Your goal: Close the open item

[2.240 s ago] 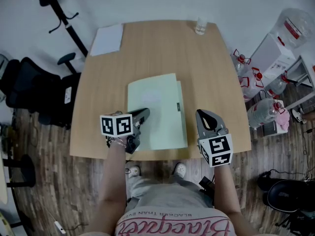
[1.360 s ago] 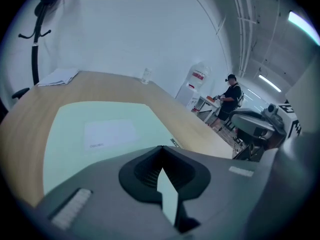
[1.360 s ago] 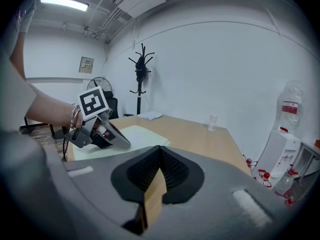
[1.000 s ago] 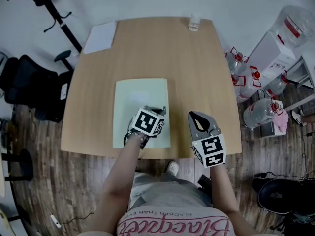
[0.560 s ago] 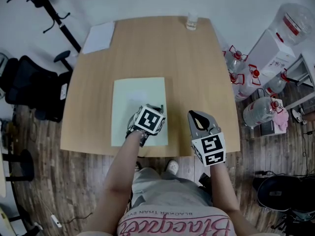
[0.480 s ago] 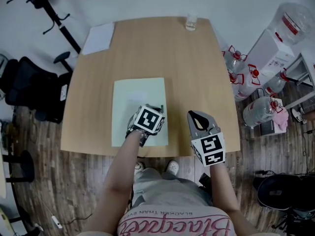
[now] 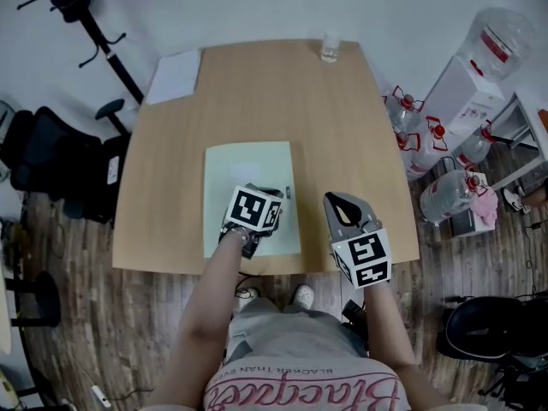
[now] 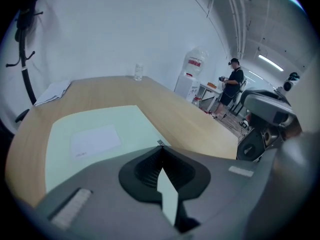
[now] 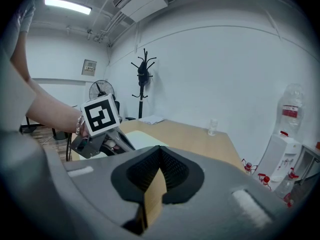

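Observation:
A pale green folder (image 7: 248, 169) lies flat and closed on the wooden table (image 7: 342, 144), a white label (image 8: 95, 139) on its cover. My left gripper (image 7: 276, 194) is low over the folder's near right part, jaws shut with nothing between them. In the left gripper view the folder (image 8: 100, 124) stretches ahead of the closed tips of the left gripper (image 8: 160, 148). My right gripper (image 7: 332, 201) hovers over bare table just right of the folder, near the front edge, also shut and empty. The right gripper view shows its tips (image 9: 160, 149) together, with the left gripper's marker cube (image 9: 101, 115) to the left.
White sheets (image 7: 175, 75) lie at the table's back left corner and a small clear glass (image 7: 330, 48) stands at the far edge. Water bottles (image 7: 454, 195) and a dispenser (image 7: 479, 67) crowd the floor on the right; a black chair (image 7: 51, 161) is on the left. A person (image 8: 232, 86) stands far off.
The folder's cover, offset from the pages 2.2 s ago, now lies flush. My left gripper moved from the folder's near left edge across to its right part. The right gripper barely shifted.

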Available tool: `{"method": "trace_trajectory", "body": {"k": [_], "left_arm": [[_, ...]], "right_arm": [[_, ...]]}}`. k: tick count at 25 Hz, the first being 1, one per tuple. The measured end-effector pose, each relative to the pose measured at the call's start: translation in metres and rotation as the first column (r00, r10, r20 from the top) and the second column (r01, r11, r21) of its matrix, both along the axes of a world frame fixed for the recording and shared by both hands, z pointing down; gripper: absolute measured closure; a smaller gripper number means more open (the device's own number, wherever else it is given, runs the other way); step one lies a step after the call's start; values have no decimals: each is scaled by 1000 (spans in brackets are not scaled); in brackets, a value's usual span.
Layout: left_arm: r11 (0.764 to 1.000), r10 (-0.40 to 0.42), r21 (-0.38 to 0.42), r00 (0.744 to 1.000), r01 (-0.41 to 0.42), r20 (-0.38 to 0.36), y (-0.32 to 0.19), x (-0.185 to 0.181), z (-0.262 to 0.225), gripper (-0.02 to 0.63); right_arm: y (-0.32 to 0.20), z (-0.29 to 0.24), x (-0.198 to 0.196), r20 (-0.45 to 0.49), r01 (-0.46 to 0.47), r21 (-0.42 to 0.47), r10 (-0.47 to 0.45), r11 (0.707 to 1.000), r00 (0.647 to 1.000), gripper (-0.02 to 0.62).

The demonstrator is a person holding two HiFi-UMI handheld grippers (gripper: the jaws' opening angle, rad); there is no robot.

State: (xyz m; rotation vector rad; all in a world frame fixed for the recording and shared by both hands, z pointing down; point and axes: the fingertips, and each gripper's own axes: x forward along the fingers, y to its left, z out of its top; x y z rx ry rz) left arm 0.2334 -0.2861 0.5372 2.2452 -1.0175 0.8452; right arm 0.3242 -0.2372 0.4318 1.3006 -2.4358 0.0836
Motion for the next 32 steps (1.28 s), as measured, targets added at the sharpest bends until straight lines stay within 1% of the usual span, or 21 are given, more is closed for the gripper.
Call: {"method": "trace_trajectory", "body": {"k": [3,8,15,18,22,25,28,32], "left_arm": [[1000,6,21,1000,-5,-30,1,-10,-15,588],[999,-3,49,999,6,-54,3,-32,-33,588],[993,-35,108,998,41,-58,1,-69,-54,588],[986,-53,156,997,62,-56,-1,-86,-66,588],[967,-83,236,994,98,-73,-5,-109,-90,588],[947,-110,293,989,135,-100,-8,-125,-105,588],[919,-138,356,984,170,-115,-11,-141,-120,588],[870,-160,451,980,198,-122,-12,-157,-143,588]], "right_arm": [[-1,-9,-6,16,-12,14,12,1000,1000,594],[0,-22,-14,33,-37,26,36,999,999,594],[-3,-39,-30,36,-57,58,55,997,998,594],[-3,-46,-40,31,-51,71,49,996,998,594],[-1,-63,-54,18,-41,125,39,991,999,594],[0,-70,-63,27,-37,144,33,989,999,594],[0,-77,-69,23,-33,156,30,987,999,594],[-2,-89,-72,24,-39,179,36,983,999,594]]}}
